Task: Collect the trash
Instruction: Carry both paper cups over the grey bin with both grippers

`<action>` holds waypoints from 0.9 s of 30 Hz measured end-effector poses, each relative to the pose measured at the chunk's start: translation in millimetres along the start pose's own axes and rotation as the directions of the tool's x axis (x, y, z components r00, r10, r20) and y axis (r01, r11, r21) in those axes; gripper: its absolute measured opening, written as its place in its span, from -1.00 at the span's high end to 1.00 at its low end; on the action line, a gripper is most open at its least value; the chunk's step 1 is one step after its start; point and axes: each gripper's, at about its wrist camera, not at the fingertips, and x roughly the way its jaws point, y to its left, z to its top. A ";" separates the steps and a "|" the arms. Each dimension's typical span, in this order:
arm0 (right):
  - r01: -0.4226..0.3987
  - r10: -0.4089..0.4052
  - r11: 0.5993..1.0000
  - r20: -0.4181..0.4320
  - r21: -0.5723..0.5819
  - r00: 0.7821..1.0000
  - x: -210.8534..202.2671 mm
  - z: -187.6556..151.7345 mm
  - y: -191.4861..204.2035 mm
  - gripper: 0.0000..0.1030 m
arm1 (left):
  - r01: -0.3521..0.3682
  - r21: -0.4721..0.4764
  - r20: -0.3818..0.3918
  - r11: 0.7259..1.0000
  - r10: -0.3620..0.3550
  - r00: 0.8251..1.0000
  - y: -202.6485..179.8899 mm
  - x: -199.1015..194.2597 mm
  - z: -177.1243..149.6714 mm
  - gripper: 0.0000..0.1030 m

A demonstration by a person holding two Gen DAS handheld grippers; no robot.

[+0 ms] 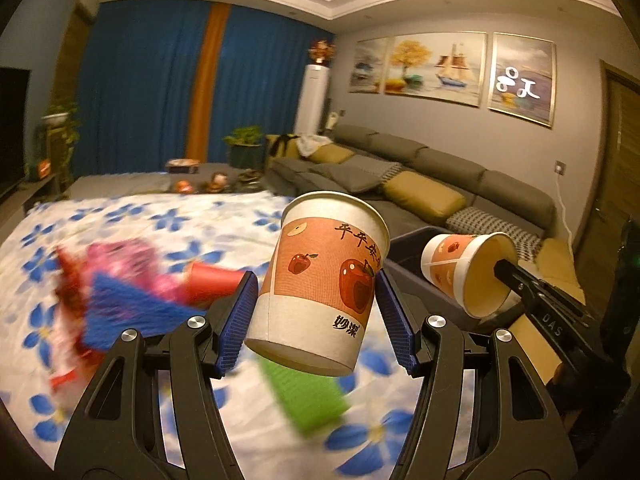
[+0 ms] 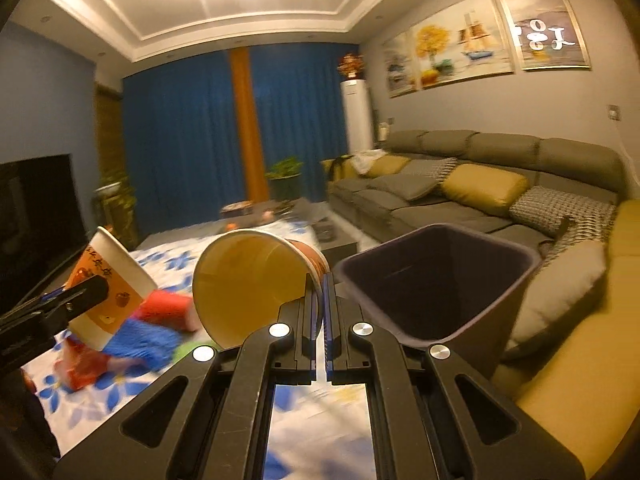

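My left gripper is shut on a paper cup with apple print, held upright and slightly tilted above the flowered tablecloth. My right gripper is shut on the rim of a second paper cup, which lies on its side with its mouth facing the camera. That cup also shows in the left wrist view. A dark trash bin stands open just right of the right gripper. The left cup shows at the left of the right wrist view.
Blurred trash lies on the cloth: a red cup, a pink wrapper, a blue piece, a green piece. A grey sofa with yellow cushions runs along the right. A TV stands left.
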 end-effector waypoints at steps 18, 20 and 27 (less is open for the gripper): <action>0.216 -0.217 0.970 -0.009 0.108 0.976 48.9 15.0 -113.4 0.92 | 0.228 0.087 -0.036 0.970 -0.226 0.974 -112.2 139.8 20.8 -0.15; 0.224 -0.223 0.968 -0.015 0.110 0.975 54.3 13.0 -119.0 0.92 | 0.228 0.096 -0.047 0.969 -0.225 0.973 -117.3 150.0 19.1 -0.15; 0.238 -0.235 0.964 -0.042 0.118 0.971 68.5 8.2 -131.0 0.92 | 0.247 0.073 -0.097 0.966 -0.239 0.966 -121.5 182.5 12.5 -0.15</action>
